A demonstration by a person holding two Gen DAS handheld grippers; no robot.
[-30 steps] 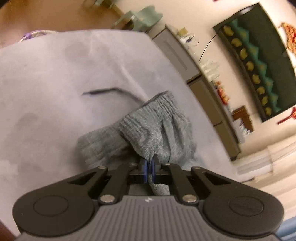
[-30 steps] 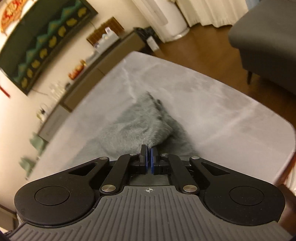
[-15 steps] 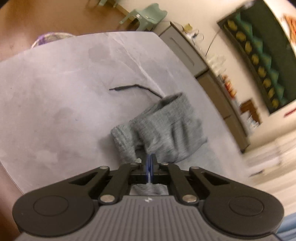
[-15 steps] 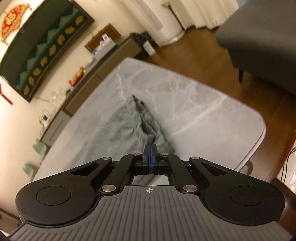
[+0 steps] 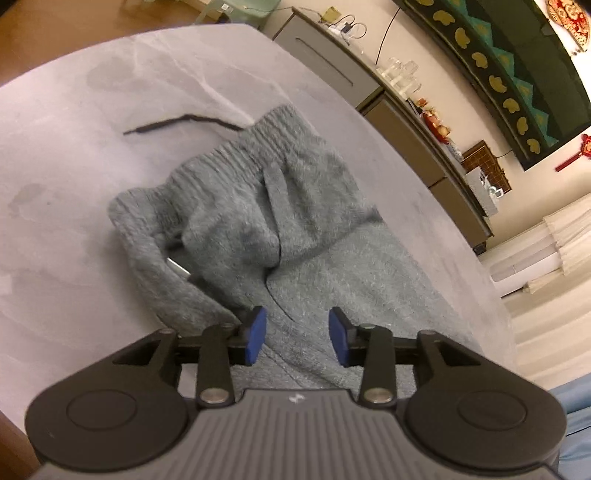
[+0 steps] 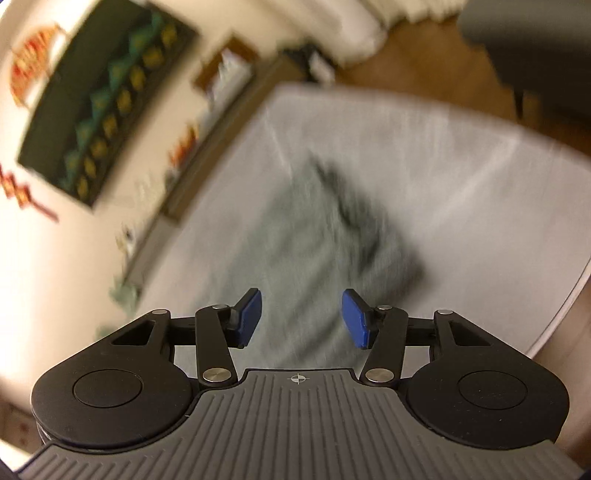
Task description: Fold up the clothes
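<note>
Sweatpants lie folded over on the counter; our left gripper and right gripper are opening, fingers released. Next we regrip beside the waistband.

cream wall, wood floor, low sideboard

Left claw, right claw opening

Black grippers, blue pads
</note>
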